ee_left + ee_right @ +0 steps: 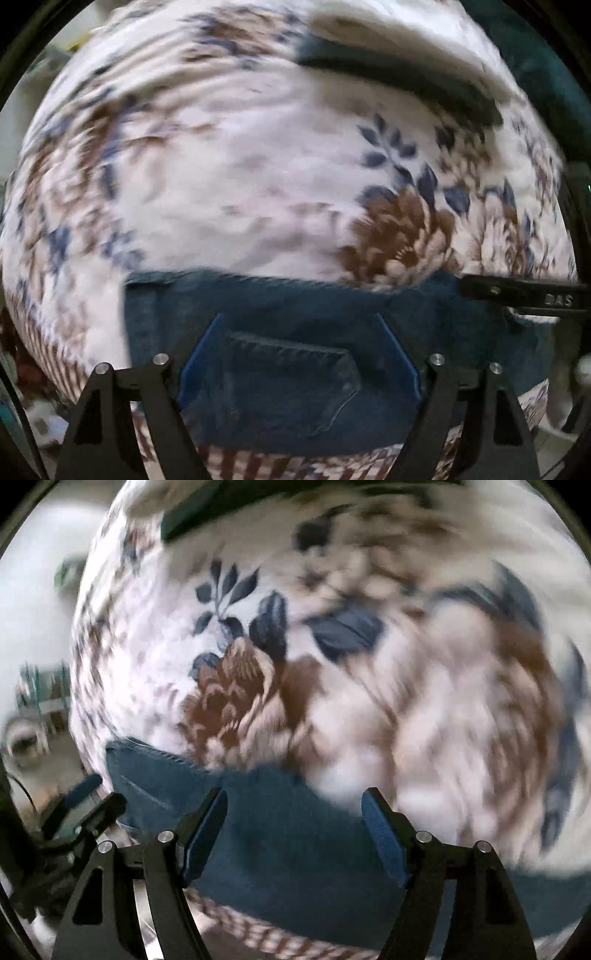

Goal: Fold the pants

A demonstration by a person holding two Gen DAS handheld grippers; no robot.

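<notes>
Both claws hang released, gripping nothing: left gripper [299,350] directly over the folded jeans [295,387], right gripper [295,823] above their right end. The denim runs left-right along the near edge of the floral bedspread [258,184].

Motion blur smears most of the floral bedspread [461,701] in the right wrist view; to the right of the brown flower [236,701] the print dissolves into streaks. The folded jeans [295,369] run behind both fingers of the left gripper [299,354], and their lower edge is hidden by the gripper's frame. Above and right of the brown flower [399,236], a dark band [399,81] under something white is too blurred to identify. Small objects [37,701] far left of the flower are unreadable.
</notes>
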